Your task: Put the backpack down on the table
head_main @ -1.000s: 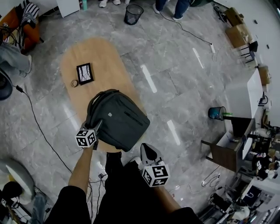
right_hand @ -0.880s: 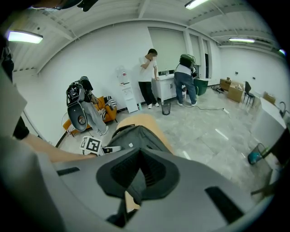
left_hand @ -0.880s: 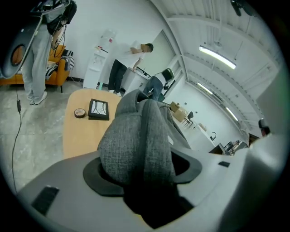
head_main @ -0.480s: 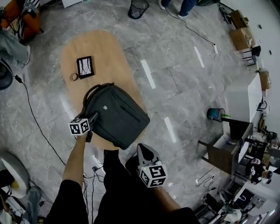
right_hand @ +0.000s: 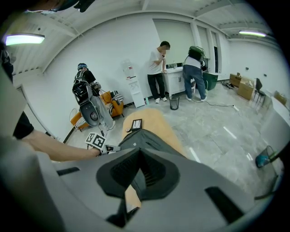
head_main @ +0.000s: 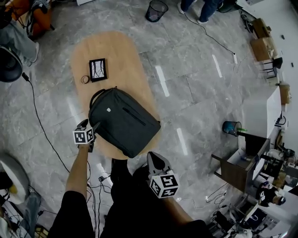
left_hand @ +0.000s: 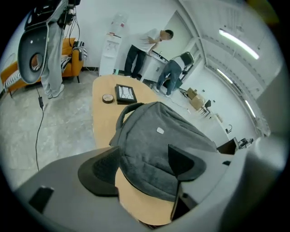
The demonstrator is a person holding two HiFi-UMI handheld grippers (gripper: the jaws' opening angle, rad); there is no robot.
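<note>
A dark grey backpack point(head_main: 123, 122) lies flat on the oval wooden table point(head_main: 116, 51), its handle toward the far end. At its near left corner stands my left gripper point(head_main: 94, 129), open. In the left gripper view the jaws have just been opening; the backpack's near edge point(left_hand: 154, 140) shows between the pads point(left_hand: 102, 170), which do not press on it. My right gripper point(head_main: 154, 156) hangs off the table's near end, below the bag, apart from it. Its pads point(right_hand: 154, 174) meet with nothing between them.
A black framed picture point(head_main: 98, 69) and a small ring point(head_main: 84, 79) lie on the table's far part. A wire bin point(head_main: 156, 10) and people stand beyond. A cable point(head_main: 42, 125) runs over the floor at left. A blue bucket point(head_main: 230, 126) sits at right.
The left gripper has let go of the backpack's corner, its jaws have spread, and it has drawn back to the left. The backpack has settled on the table. The right gripper has barely moved.
</note>
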